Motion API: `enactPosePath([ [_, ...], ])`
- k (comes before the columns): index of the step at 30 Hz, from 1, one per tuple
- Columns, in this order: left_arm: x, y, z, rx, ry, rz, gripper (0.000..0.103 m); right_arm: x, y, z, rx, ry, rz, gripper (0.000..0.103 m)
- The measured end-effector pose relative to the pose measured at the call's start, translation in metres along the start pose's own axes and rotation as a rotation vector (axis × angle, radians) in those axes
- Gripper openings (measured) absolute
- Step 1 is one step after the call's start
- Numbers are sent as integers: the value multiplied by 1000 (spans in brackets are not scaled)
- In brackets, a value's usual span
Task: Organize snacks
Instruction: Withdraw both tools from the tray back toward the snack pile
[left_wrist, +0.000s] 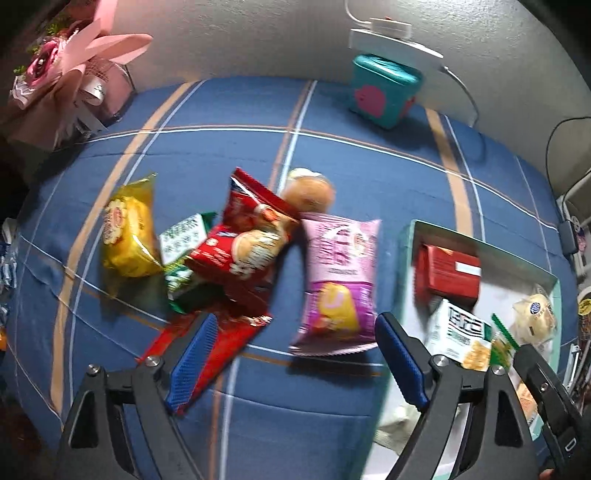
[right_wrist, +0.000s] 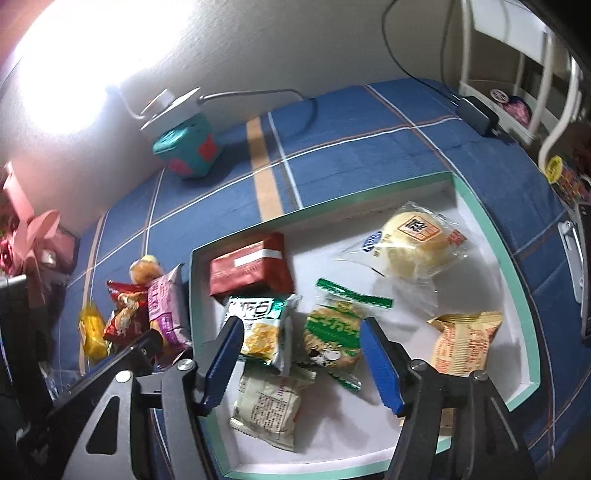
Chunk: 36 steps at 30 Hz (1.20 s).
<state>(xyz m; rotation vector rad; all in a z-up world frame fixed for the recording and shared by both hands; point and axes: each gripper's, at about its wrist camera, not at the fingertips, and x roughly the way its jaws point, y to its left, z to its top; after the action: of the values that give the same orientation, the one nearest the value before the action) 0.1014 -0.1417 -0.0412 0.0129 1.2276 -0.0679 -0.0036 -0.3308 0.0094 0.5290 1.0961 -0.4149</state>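
Two grippers over blue plaid cloth (left_wrist: 332, 110). Left gripper (left_wrist: 295, 354) jaws wide apart, nothing between pads, above loose snack pile: yellow packet (left_wrist: 129, 236), red bags (left_wrist: 243, 240), green-white packet (left_wrist: 184, 236), round bun (left_wrist: 308, 192), pink chip bag (left_wrist: 340, 277). White tray with mint rim (right_wrist: 517, 280) just right of pile. Right gripper (right_wrist: 301, 358) jaws parted, gripping nothing, over tray: red box (right_wrist: 249, 271), green cracker pack (right_wrist: 334, 332), white-green pack (right_wrist: 260, 325), pale wrapper (right_wrist: 267, 402), wrapped bun (right_wrist: 413, 245), orange packet (right_wrist: 465, 343). Teal box (right_wrist: 188, 147) by wall.
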Motion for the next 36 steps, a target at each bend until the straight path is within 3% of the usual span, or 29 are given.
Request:
enactPosePath([
  [4, 2, 5, 1, 3, -5, 2, 96, 1, 4, -1, -14, -8, -16, 81],
  [10, 2, 2, 1, 5, -6, 0, 98, 0, 3, 0, -18, -27, -32, 102],
  [27, -10, 27, 4, 35, -58, 57, 102, -5, 28, -6, -100, -67, -49, 103],
  [36, -28, 97, 2, -29, -118, 162, 102, -5, 63, -17, -161, -47, 1, 103],
])
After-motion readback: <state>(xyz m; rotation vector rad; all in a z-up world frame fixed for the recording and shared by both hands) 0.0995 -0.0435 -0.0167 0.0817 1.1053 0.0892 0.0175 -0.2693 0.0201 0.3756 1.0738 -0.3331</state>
